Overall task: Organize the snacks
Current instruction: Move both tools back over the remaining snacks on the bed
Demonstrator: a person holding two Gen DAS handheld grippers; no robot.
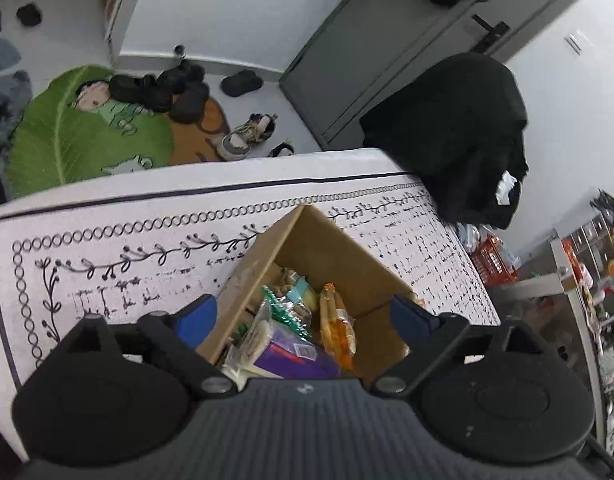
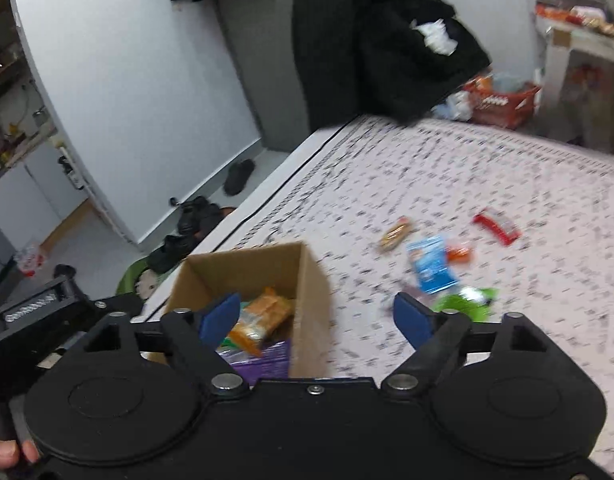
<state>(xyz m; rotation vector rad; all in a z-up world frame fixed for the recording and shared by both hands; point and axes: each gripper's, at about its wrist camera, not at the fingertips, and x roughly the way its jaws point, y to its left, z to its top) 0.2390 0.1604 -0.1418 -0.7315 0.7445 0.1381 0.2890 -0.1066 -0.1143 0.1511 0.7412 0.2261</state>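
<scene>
Both grippers are seen spread wide with nothing between the blue pads; the left gripper (image 1: pixel 305 318) is held above the open box (image 1: pixel 327 248), and the right gripper (image 2: pixel 317 320) is held over the box's right wall (image 2: pixel 313 300), one pad above the inside and the other above the cloth (image 2: pixel 487 168); a fingertip (image 2: pixel 3 454) is seen at the lower left edge of the right view.

Snacks are packed inside the box: a purple pack (image 1: pixel 291 358) nearest, an orange pack (image 1: pixel 337 328) upright beside it, a green-printed packet (image 1: pixel 287 308) and a pale one behind; the rest are too jumbled to be told apart.

On the cloth to the right of the box, loose snacks are left, blurred: a green packet (image 2: pixel 467 302) nearest, a blue packet (image 2: pixel 431 264) just beyond it, a small orange one (image 2: pixel 461 254) touching the blue, a tan bar (image 2: pixel 395 234) further left, and a red bar (image 2: pixel 497 226) apart on the right.

Beyond the cloth's far corner a black garment (image 2: pixel 387 40) is heaped; a red basket (image 2: pixel 503 102) is seen beside it; shoes (image 1: pixel 175 88) and a green mat (image 1: pixel 75 136) are seen on the floor.
</scene>
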